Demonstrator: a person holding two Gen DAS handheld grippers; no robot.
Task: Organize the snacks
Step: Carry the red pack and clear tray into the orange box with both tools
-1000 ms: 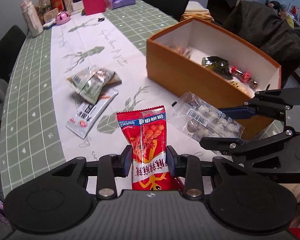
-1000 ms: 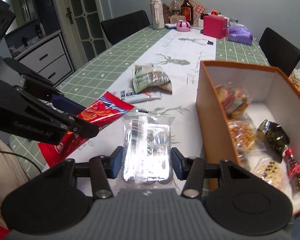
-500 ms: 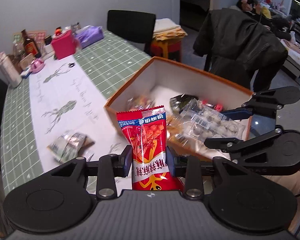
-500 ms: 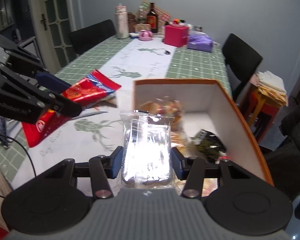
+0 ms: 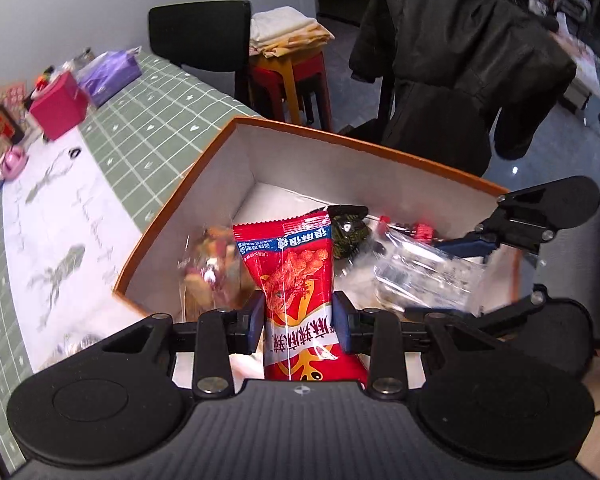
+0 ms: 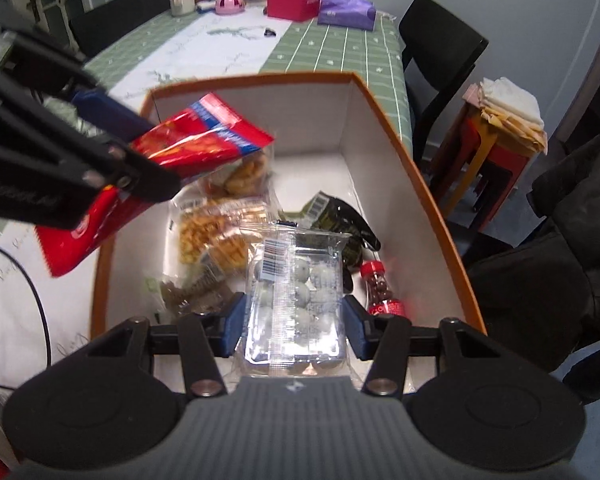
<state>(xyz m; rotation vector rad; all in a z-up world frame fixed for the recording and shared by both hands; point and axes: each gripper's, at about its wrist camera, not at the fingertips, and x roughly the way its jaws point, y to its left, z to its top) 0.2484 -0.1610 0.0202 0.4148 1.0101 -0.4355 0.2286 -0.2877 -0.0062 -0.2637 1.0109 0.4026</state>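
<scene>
A: What is the left tool (image 5: 299, 317) doing?

B: It is gripping a red snack packet (image 5: 296, 280) between its blue pads, low in the centre of the left wrist view. The packet is standing up in front of the orange box (image 5: 172, 216), which is sitting on the desk (image 5: 148, 120).

A: And the right tool (image 6: 294, 322)?

B: It is clamping a clear pack of pale round sweets (image 6: 296, 292), bottom centre of the right wrist view, and the pack is hanging over the inside of the box (image 6: 428, 200).

A: Is each view giving something the other is missing?

B: Yes. The right wrist view is looking straight down into the box, so it is showing the snacks already lying there: golden crackers (image 6: 216, 236), a dark green packet (image 6: 340, 220) and a small red-capped bottle (image 6: 380, 292). It is also showing the left tool (image 6: 100, 168) from the side at the left edge, holding the red packet (image 6: 196, 140) over the box's near left corner. The left wrist view is blurring the clear pack (image 5: 424, 276) at the right, but it is showing a dark coat (image 5: 460, 60) draped over a chair in the upper right.
</scene>
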